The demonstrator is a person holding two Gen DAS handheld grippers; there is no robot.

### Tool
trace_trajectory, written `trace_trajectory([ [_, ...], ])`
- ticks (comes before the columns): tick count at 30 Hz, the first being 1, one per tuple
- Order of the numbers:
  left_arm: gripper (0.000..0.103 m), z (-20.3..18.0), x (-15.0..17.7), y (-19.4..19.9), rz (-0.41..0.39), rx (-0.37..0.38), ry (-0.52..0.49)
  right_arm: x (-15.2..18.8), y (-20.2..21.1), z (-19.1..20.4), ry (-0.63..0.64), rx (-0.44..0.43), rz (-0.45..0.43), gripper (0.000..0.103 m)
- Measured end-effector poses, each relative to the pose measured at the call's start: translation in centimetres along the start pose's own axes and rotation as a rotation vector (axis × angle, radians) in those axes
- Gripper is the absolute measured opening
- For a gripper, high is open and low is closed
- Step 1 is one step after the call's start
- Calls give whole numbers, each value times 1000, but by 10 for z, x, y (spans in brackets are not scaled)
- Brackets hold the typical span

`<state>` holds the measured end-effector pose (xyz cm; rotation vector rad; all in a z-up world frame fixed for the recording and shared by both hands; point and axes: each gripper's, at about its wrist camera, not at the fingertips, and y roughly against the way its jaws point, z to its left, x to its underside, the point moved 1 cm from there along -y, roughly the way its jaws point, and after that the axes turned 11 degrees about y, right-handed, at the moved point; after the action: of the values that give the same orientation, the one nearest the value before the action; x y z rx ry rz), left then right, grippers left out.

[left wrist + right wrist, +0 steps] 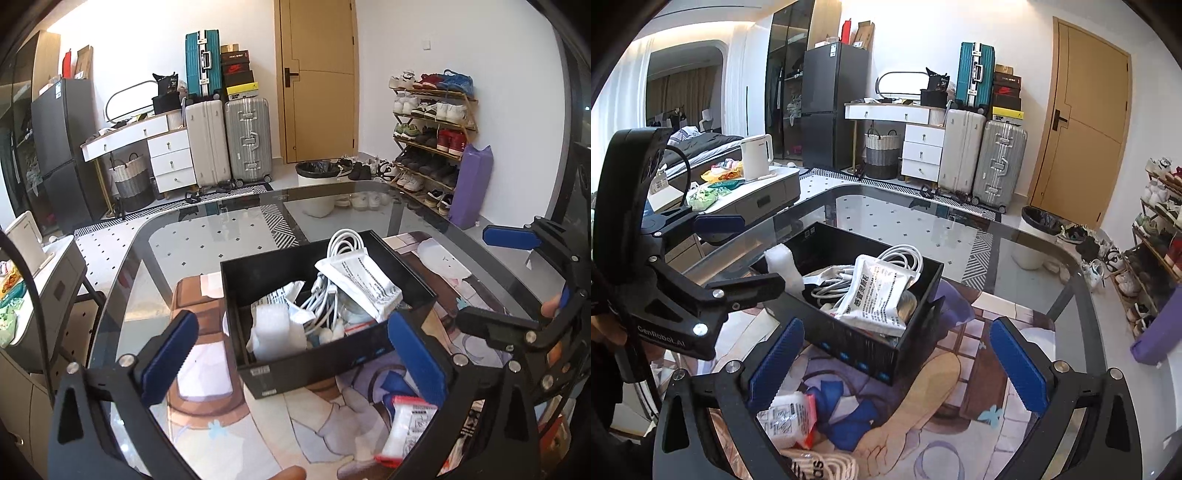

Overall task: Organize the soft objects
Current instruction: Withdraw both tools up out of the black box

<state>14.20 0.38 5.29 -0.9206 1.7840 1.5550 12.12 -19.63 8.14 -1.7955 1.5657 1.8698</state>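
Observation:
A black box (314, 363) stands on the printed mat on the glass table. It holds a white printed pouch (364, 282), a coil of white cable (343, 242), white foam (271, 325) and other soft packets. The box (864, 354), pouch (877, 295) and cable (905, 258) also show in the right wrist view. My left gripper (295, 354) is open and empty, its fingers either side of the box's near wall. My right gripper (901, 363) is open and empty, just right of the box. A small white packet with a red edge (406, 424) lies on the mat (790, 417) in front of the box.
The glass table's curved edge (122, 273) runs along the left and far sides. A side cart with a white kettle (755, 157) stands left of the table. A purple bag (471, 184), shoe rack (432, 140), bin (317, 173) and suitcases (229, 140) stand beyond. A white printed bag (820, 465) lies at the near edge.

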Motion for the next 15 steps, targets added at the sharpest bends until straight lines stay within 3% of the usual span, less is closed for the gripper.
trace_trajectory([
  [15, 103, -3, 21, 20, -5, -23, 2, 25, 22, 0, -62, -36, 4, 102],
])
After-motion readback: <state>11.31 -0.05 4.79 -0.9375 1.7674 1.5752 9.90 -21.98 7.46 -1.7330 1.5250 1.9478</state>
